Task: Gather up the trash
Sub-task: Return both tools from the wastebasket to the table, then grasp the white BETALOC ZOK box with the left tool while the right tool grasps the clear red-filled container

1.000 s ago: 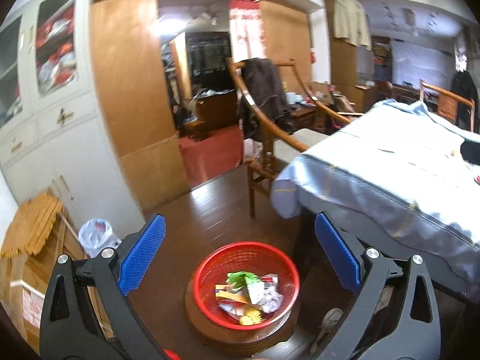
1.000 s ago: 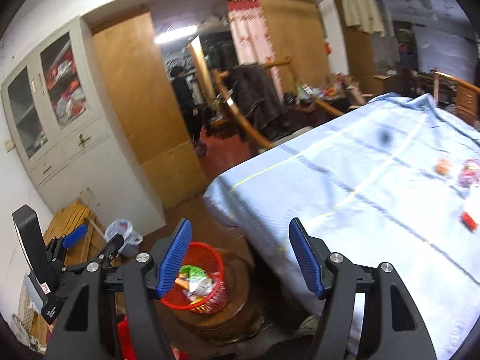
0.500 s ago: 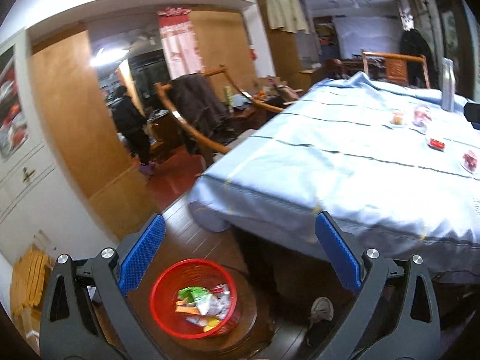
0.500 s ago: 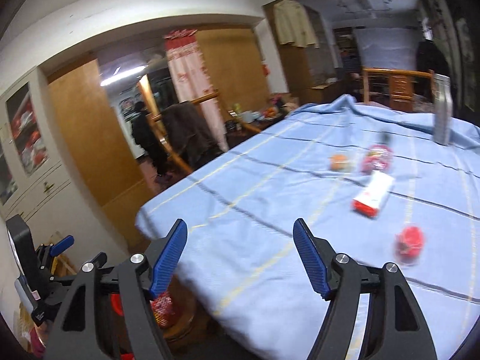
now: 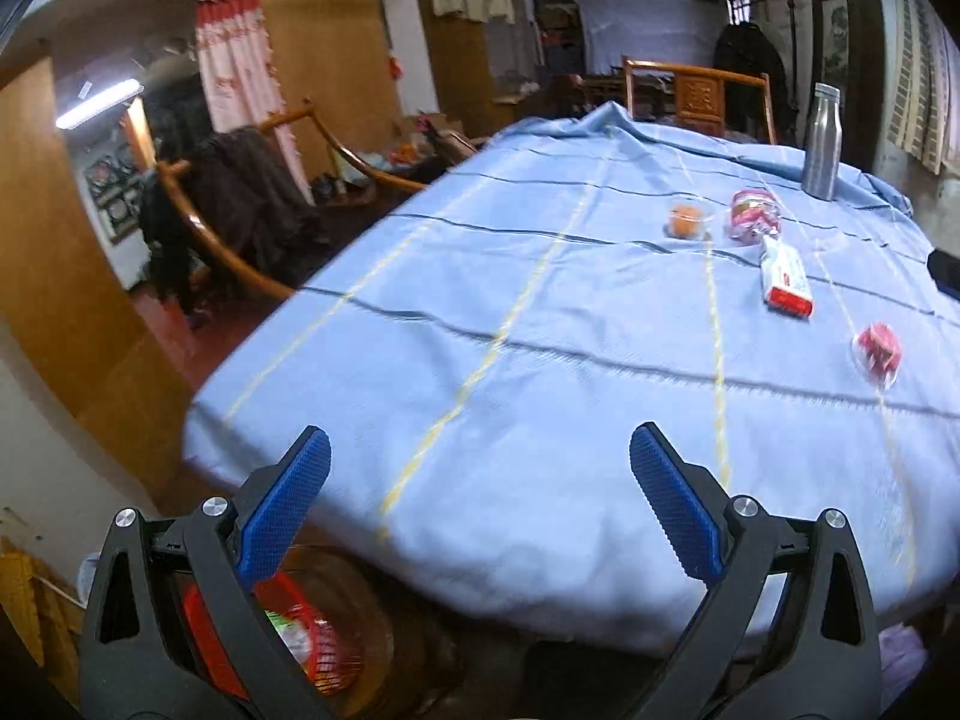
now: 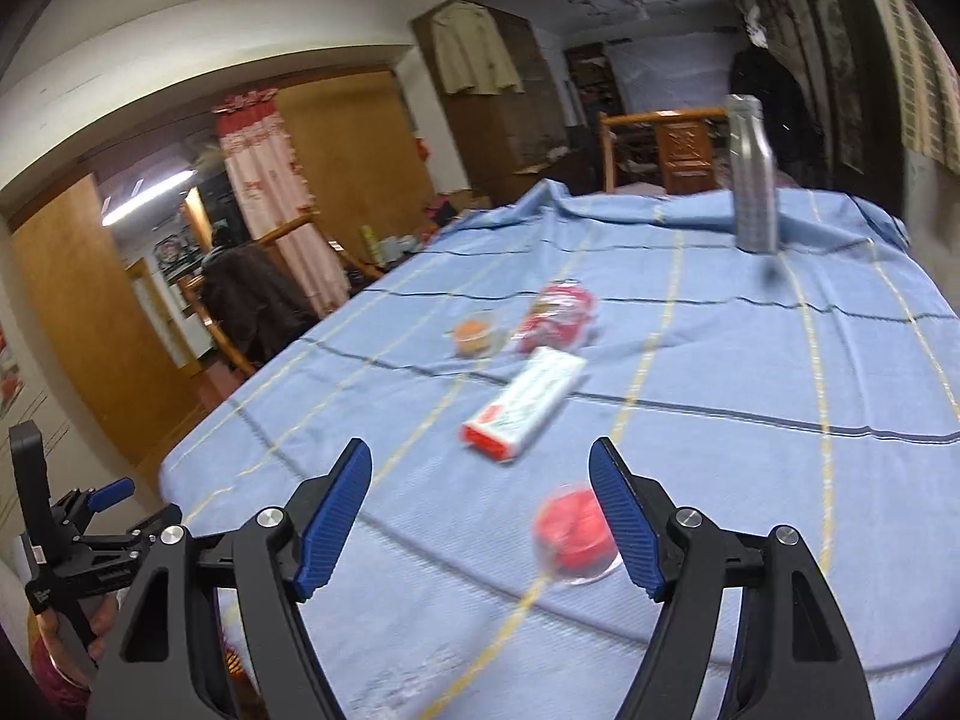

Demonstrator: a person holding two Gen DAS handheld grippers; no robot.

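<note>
Trash lies on the blue tablecloth (image 6: 750,372): a white and red box (image 6: 525,402), a red round wrapper (image 6: 576,531), a pink packet (image 6: 558,318) and an orange cup (image 6: 471,333). The same box (image 5: 786,276), red wrapper (image 5: 877,351), pink packet (image 5: 753,215) and orange cup (image 5: 687,221) show in the left wrist view. My right gripper (image 6: 480,516) is open and empty over the table, the red wrapper just inside its right finger. My left gripper (image 5: 474,510) is open and empty at the table's near edge. A red basket (image 5: 300,642) with trash stands on the floor below.
A steel bottle (image 6: 750,180) stands at the far side of the table. Wooden chairs (image 5: 240,228) stand to the left and one (image 5: 696,96) behind the table. The basket rests on a round wooden stool (image 5: 414,660).
Both grippers have swung up and right from the floor basket to the tabletop. The right one has come close to the red wrapper and box. Both stay open.
</note>
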